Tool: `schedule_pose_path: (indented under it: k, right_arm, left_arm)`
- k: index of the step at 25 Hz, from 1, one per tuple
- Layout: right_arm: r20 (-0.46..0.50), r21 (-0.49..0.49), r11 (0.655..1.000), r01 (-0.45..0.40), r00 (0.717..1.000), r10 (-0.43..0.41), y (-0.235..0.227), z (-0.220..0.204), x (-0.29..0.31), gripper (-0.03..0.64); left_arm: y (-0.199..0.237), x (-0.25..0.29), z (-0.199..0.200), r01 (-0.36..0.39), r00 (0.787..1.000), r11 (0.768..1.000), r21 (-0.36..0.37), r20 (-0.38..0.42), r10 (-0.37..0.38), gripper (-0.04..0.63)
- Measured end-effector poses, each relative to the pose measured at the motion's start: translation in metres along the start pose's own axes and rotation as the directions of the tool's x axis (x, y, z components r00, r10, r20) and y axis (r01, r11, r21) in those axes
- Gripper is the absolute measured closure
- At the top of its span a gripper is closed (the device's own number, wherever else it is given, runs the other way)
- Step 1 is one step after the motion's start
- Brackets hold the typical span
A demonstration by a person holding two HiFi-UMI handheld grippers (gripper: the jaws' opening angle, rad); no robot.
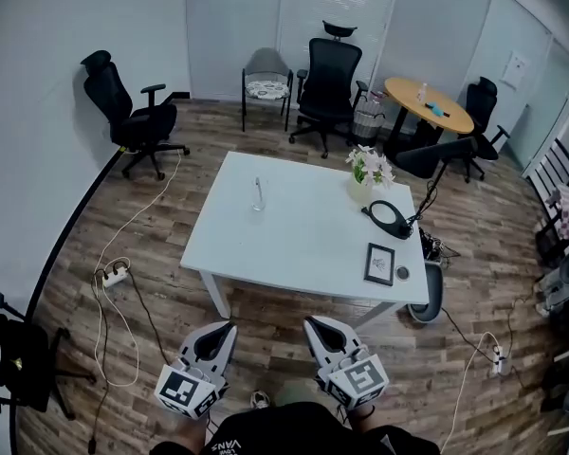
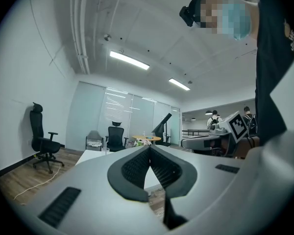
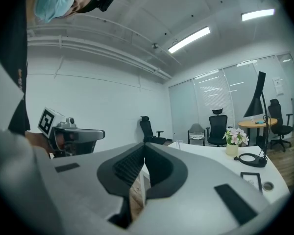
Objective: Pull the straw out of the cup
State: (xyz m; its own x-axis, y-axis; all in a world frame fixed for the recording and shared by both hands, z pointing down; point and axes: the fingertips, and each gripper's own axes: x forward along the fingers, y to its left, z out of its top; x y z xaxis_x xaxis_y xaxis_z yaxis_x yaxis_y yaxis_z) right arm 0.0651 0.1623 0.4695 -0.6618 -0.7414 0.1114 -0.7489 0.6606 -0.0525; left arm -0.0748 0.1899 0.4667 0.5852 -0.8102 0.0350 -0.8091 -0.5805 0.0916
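Reach | grey left gripper (image 1: 229,325), right gripper (image 1: 310,322): my jaws pressed together | clear cup (image 1: 257,200), thin straw (image 1: 257,186) at 12 o'clock | brace cup, pull straight

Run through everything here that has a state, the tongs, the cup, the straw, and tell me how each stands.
left tongs: shut, empty, short of the table.
right tongs: shut, empty, short of the table.
cup: upright on the table.
straw: standing in the cup, not yet pulled.
flower vase: upright.
picture frame: lying flat.
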Motion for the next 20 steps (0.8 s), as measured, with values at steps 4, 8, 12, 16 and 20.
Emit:
schedule_pose_path:
  k: [4, 8, 12, 16, 20]
  right_arm:
    - [-0.008, 0.002, 1.0, 0.001, 1.0, -0.001, -0.008, -0.001, 0.014, 0.6]
    - [-0.005, 0.018, 1.0, 0.008, 1.0, -0.007, -0.022, 0.006, 0.032, 0.6]
    - [0.005, 0.01, 0.999, -0.034, 0.999, 0.034, -0.036, 0.001, 0.05, 0.6]
    - [0.002, 0.006, 0.998, -0.056, 0.998, 0.056, -0.055, 0.006, 0.072, 0.6]
    - [-0.001, 0.006, 0.997, -0.08, 0.997, 0.08, -0.074, 0.008, 0.094, 0.6]
  left_arm:
    - [0.011, 0.012, 0.0, 0.007, 1.0, 1.0, -0.003, -0.004, -0.007, 0.584]
    - [0.024, 0.029, 0.0, 0.001, 1.0, 1.0, -0.006, -0.009, -0.001, 0.584]
    - [0.038, 0.049, 0.001, -0.01, 1.0, 1.0, -0.013, -0.015, 0.01, 0.584]
    - [0.054, 0.072, 0.005, -0.029, 0.999, 0.999, -0.014, -0.014, 0.029, 0.584]
    - [0.067, 0.097, 0.007, -0.042, 0.999, 0.999, -0.005, -0.008, 0.042, 0.584]
